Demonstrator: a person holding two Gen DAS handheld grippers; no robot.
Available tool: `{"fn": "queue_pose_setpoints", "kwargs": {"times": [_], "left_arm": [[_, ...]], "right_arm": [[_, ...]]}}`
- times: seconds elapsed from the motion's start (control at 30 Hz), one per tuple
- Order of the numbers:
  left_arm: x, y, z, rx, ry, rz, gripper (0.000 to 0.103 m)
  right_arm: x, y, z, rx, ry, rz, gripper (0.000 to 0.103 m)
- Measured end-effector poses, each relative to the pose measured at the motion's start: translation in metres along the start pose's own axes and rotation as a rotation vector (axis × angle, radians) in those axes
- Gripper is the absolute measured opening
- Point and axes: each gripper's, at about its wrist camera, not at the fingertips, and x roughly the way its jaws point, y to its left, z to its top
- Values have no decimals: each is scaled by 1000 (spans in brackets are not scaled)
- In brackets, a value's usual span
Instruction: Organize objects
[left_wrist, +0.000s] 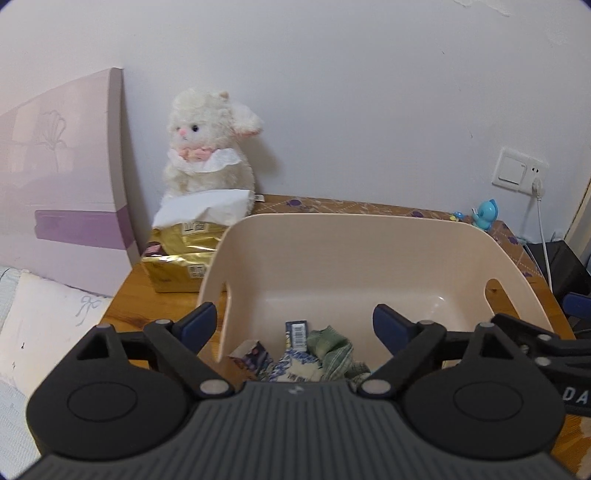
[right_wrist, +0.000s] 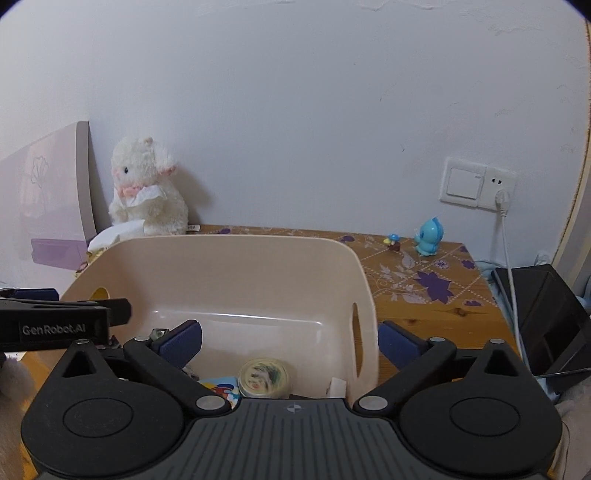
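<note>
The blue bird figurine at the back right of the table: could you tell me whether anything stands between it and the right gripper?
Yes. The right gripper, open, straddles the right wall of the beige bin; beyond that wall the tabletop lies bare up to the blue bird figurine.

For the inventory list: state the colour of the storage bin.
The bin is pale beige, clearest in the right wrist view.

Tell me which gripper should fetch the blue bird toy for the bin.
Right. The blue bird toy stands at the table's far right, beyond the bin's right wall, nearer the open right gripper. The left gripper is over the bin's left half.
</note>
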Motion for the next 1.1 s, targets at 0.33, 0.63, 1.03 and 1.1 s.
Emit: {"fn": "queue_pose_setpoints", "kwargs": {"times": [0.33,0.63,1.03,1.1], "left_arm": [[-49,1,-25,50,-34,12,92],[-92,3,-59,34,-79,-5,92],[-123,8,-107,48,-78,4,92],[-129,8,-115,53,-85,5,92]], "right_arm": [[-51,1,-13,19,-41,3,103],[-93,3,-44,4,-63,3,103],[-123,15,-93,-16,-27,35,103],[-128,17,-99,-18,-19,44,103]]}}
